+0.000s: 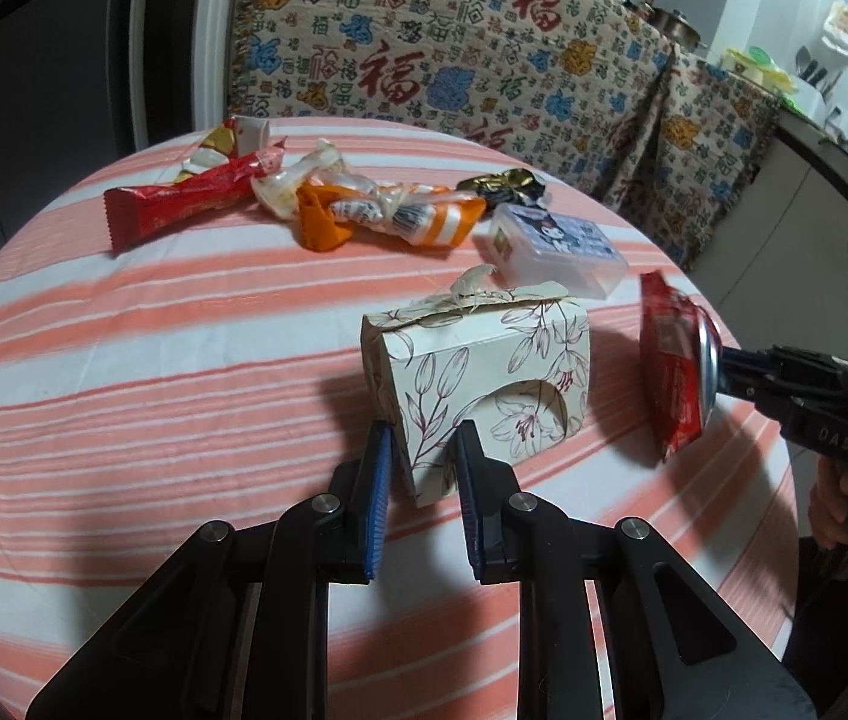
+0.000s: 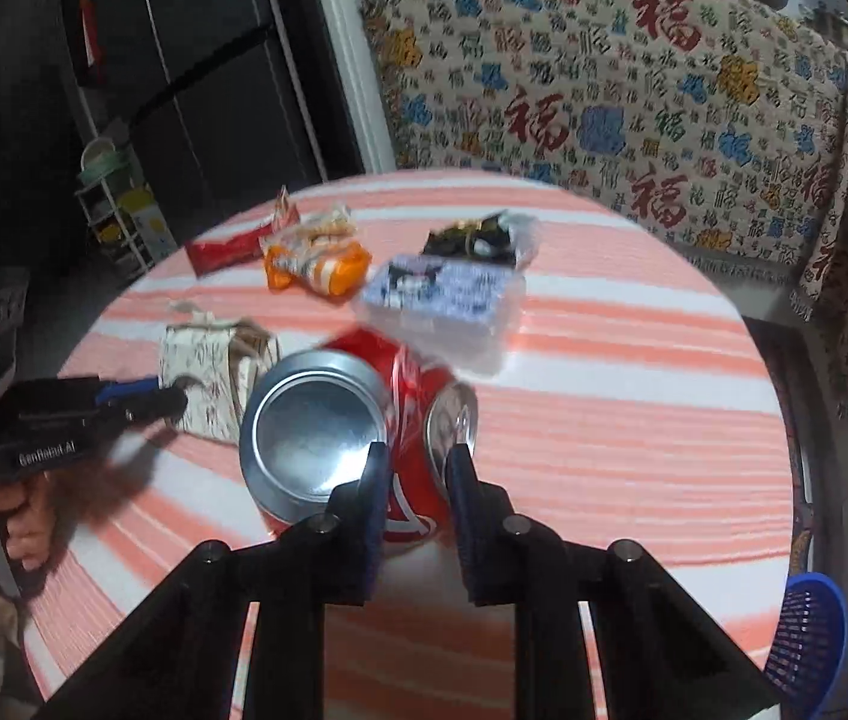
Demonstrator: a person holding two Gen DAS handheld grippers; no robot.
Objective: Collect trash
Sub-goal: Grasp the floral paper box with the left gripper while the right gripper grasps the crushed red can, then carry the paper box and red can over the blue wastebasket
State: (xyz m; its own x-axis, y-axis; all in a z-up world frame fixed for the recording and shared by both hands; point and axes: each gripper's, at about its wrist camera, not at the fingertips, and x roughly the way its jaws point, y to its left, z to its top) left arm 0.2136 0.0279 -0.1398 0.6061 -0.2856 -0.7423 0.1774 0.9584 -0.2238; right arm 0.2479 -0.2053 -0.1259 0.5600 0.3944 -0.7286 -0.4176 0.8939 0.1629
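My right gripper (image 2: 413, 462) clamps the crushed red can (image 2: 357, 414), lifted near the round table's (image 1: 123, 372) right edge. My left gripper (image 1: 420, 450) pinches the floral paper box (image 1: 478, 378) mid-table. Only the right wrist view shows the blue basket (image 2: 808, 642) beyond the rim; wrappers (image 1: 279, 198) crowd the far side.

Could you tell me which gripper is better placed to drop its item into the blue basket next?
Right. The right gripper already pinches the crushed red can, and the blue basket sits just off the table's edge on its side. The left gripper holds the floral box, farther away.
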